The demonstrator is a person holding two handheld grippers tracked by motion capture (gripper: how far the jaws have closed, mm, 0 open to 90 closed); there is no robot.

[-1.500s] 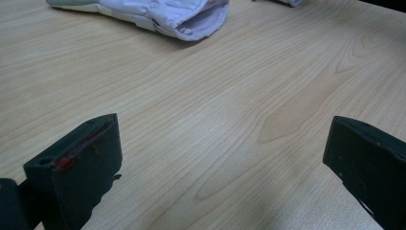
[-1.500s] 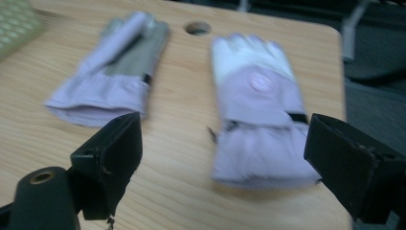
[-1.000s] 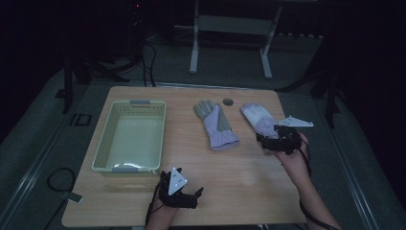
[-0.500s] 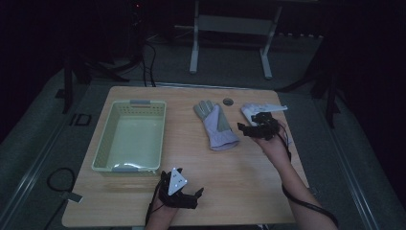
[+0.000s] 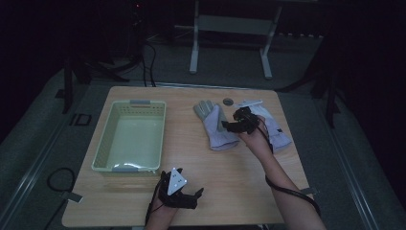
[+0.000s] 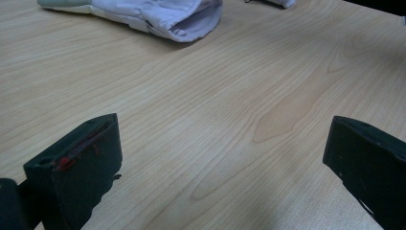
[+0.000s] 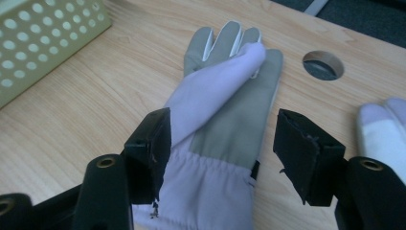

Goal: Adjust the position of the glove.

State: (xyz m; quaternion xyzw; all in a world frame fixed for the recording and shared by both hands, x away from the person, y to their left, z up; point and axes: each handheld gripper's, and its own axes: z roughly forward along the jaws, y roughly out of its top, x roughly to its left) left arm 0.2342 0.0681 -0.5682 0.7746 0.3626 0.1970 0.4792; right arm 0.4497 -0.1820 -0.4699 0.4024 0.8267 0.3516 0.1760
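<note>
Two lavender work gloves with grey palms lie on the wooden table [image 5: 230, 191]. The left glove [image 5: 214, 128] lies flat with one finger folded over its palm. My right gripper [image 5: 231, 125] hovers open over this glove [image 7: 225, 96], one jaw on each side of its wrist part, not closed on it. To its right lies the second glove [image 5: 276, 130], whose fingertips [image 7: 383, 127] show past the right jaw. My left gripper [image 5: 195, 197] rests open near the table's front edge; in its own view the left gripper [image 6: 222, 153] has bare wood between its jaws and the first glove's cuff [image 6: 167, 17] farther off.
A pale green perforated basket [image 5: 103, 148] stands empty on the table's left half; its wall [image 7: 38, 38] shows at the upper left of the right gripper view. A round cable hole [image 5: 228, 101] sits near the far edge. A metal stand [image 5: 230, 24] is behind the table.
My right gripper has moved left, from over the right-hand glove to over the left-hand glove. The left gripper has stayed put.
</note>
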